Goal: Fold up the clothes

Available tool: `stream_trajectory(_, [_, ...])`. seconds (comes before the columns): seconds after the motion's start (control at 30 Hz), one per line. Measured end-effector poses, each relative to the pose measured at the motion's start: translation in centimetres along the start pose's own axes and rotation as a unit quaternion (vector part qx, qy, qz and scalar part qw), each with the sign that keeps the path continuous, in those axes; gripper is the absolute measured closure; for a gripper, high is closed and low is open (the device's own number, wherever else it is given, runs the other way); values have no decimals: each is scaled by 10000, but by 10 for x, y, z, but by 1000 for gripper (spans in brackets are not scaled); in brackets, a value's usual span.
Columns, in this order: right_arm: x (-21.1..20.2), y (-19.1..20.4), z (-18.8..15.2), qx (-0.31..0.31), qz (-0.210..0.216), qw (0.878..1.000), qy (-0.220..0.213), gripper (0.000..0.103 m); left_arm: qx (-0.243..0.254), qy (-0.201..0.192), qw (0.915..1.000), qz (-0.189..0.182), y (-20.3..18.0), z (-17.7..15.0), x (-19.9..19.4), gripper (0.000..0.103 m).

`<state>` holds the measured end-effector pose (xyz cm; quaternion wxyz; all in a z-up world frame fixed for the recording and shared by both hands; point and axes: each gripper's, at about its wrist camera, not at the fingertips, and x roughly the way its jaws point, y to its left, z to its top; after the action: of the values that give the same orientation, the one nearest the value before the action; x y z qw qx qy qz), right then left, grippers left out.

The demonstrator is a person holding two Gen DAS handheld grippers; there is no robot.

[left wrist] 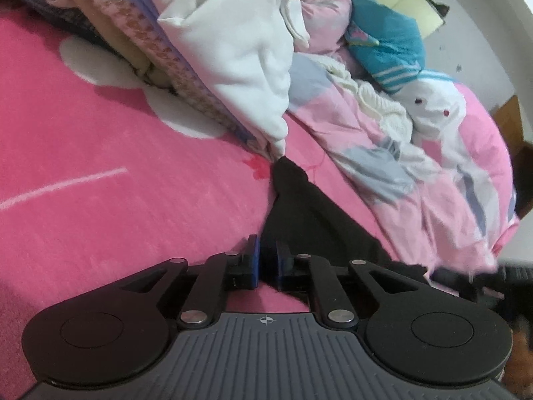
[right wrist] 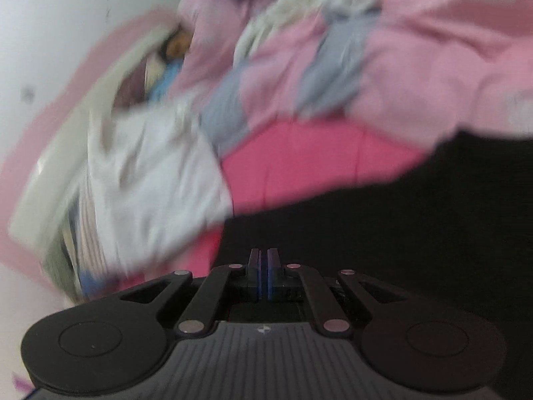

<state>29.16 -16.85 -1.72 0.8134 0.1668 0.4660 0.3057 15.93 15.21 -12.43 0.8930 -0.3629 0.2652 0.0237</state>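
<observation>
Open pink bed sheet (left wrist: 83, 173) left of the left claw (left wrist: 266, 260), nothing on it, free to pass there. Ahead, stack of folded clothes (left wrist: 206, 60) blocks the far side. Crumpled pink quilt (left wrist: 416, 166) walls off the right. Black garment (left wrist: 309, 213) lies between the two, running up to the stack's corner. Right wrist view blurred: narrow strip of sheet between black garment and quilt.

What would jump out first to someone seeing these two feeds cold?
The hot pink bed cover fills the left wrist view, with a tilted stack of folded clothes at the top, a white piece outermost. A black garment runs from the stack's foot down to the left gripper, whose blue pads sit close on either side of it. The right wrist view is blurred; there the right gripper is shut over the same black cloth.
</observation>
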Motion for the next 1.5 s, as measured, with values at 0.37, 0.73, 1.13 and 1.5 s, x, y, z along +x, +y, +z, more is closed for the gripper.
stream_trajectory(0.37, [5, 7, -11, -453, -539, 9971, -292, 99, 443, -92, 9978, 488, -7, -1, -12, 103])
stream_trajectory(0.73, [110, -16, 57, -39, -1321, 9910, -232, 103, 596, -135, 9968, 520, -5, -4, -10, 102])
stream_trajectory(1.13, [121, 37, 61, -504, -585, 9963, 382, 101, 494, -143, 9977, 446, 0, -4, -10, 99])
stream_trajectory(1.5, [111, 4, 98, 1288, -720, 9838, -1014, 101, 470, -183, 9978, 424, 2, -5, -9, 98])
